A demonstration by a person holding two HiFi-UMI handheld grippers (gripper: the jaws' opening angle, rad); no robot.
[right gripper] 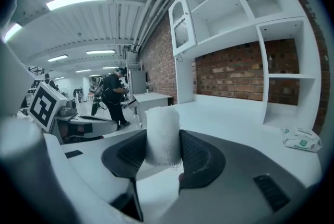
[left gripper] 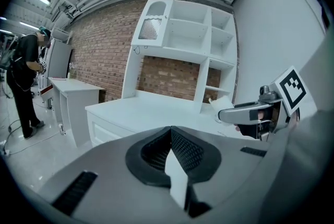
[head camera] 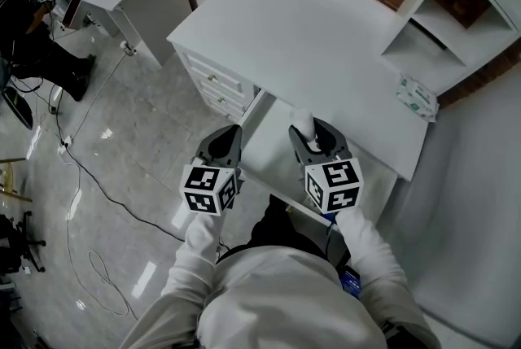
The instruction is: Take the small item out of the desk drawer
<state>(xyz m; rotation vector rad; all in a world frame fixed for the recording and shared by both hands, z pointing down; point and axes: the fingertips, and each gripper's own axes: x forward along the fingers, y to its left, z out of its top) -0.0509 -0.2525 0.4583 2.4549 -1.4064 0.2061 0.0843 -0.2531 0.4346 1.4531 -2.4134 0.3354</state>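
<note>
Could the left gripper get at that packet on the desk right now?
Probably yes: the left gripper is empty and the desktop towards the packet is bare, though its jaws are shut.

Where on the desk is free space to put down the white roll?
Nearly the whole desk top is bare, from its left edge to the shelf unit. Only the right end is occupied: a wipes pack lies there, near the shelves.
</note>
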